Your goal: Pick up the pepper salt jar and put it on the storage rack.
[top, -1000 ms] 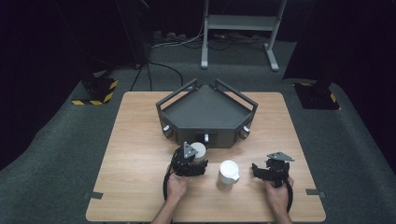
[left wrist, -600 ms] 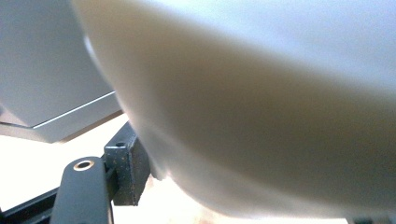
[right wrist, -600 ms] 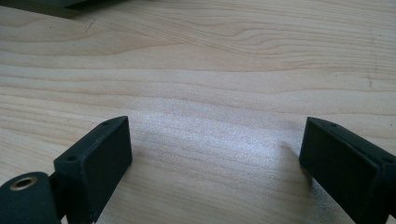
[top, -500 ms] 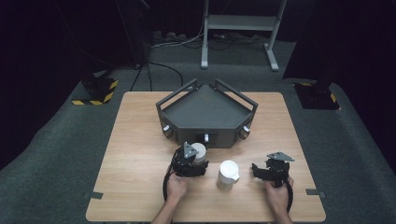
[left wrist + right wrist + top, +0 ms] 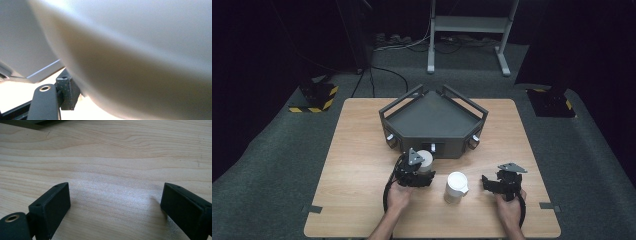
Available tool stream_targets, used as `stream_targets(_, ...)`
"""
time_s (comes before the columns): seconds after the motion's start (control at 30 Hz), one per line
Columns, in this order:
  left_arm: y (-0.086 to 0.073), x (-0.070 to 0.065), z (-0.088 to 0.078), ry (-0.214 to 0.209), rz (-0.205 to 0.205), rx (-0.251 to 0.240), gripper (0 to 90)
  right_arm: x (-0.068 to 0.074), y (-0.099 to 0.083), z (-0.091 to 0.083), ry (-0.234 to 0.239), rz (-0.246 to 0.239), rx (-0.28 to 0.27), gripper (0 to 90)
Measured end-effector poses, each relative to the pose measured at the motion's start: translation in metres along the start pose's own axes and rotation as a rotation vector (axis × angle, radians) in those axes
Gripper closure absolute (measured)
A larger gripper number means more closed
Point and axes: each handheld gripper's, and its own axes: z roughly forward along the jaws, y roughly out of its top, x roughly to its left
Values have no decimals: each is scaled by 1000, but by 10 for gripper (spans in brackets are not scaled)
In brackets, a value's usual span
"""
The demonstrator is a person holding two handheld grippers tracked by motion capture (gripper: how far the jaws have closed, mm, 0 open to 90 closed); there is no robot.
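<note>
The left gripper (image 5: 426,172) has lifted slightly with its white round object (image 5: 425,159); the right one has stayed in place.

In the high view, the left gripper is closed on the white round object (it looks like a lid or small cup) just in front of the dark grey five-sided tray (image 5: 432,122) on the light wooden table (image 5: 362,150). A white cylindrical jug with a small spout (image 5: 456,187) stands between the two hands, apart from both. The right gripper (image 5: 488,183) rests near the table's front right, pointing toward the jug. In the left gripper view, the held white object (image 5: 140,62) is pressed very close to the camera and blurred, with one black pad (image 5: 68,93) against it. In the right gripper view, the jaws stand wide apart over bare wood (image 5: 117,165), with nothing between them.
</note>
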Motion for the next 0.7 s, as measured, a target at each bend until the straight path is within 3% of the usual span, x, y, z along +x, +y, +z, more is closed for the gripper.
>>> stream_targets(0.7, 81, 31, -41, -67, 37, 8, 298, 0, 0, 0, 0, -1, 0, 85)
